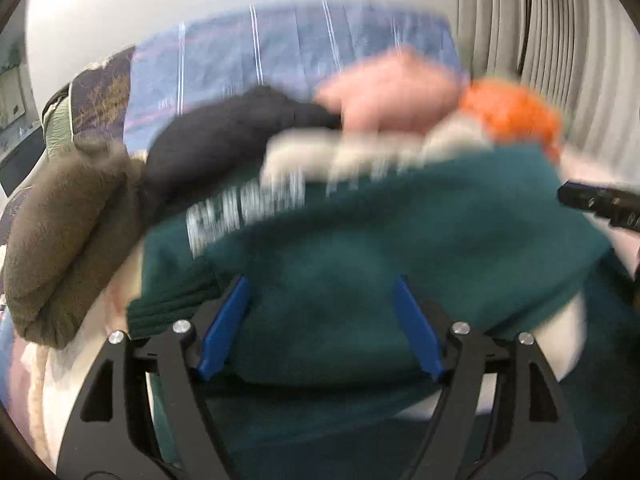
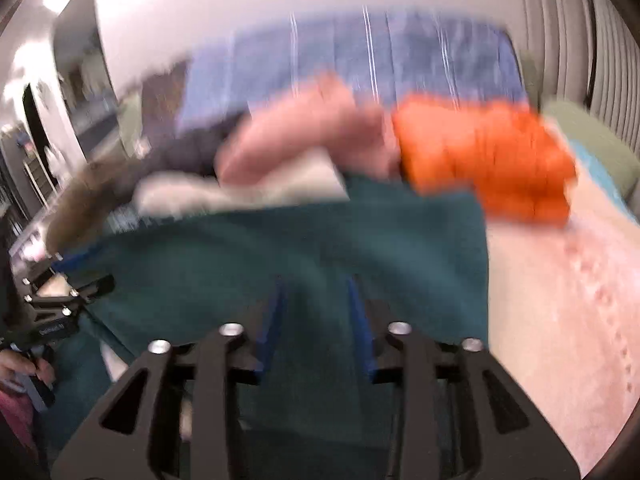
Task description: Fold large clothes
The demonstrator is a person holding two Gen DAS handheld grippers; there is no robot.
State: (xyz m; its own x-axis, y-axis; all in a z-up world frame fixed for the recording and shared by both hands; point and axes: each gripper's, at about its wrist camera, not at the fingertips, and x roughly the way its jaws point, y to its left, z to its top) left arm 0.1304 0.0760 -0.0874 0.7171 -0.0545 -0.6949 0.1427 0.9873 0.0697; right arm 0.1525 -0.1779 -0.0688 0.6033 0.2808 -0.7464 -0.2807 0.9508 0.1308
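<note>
A dark green sweatshirt (image 1: 380,240) with white lettering lies spread on the bed, blurred in both views. My left gripper (image 1: 320,280) hovers low over its near part. Its blue pads stand wide apart and open, with the cloth lying below them. My right gripper (image 2: 316,280) is over the same sweatshirt (image 2: 280,248) further right. Its pads are a narrower gap apart, and I see green cloth through the gap but no pinch. The right gripper's black tip (image 1: 600,204) shows at the right edge of the left wrist view. At the left edge of the right wrist view is the left gripper (image 2: 60,304).
Behind the sweatshirt lies a row of clothes: a brown fuzzy piece (image 1: 60,232), a black one (image 1: 224,140), a whitish one (image 1: 360,152), a pink one (image 2: 300,132) and an orange one (image 2: 488,160). A blue striped sheet (image 1: 280,52) lies behind; pale pink bedcover (image 2: 560,300) lies right.
</note>
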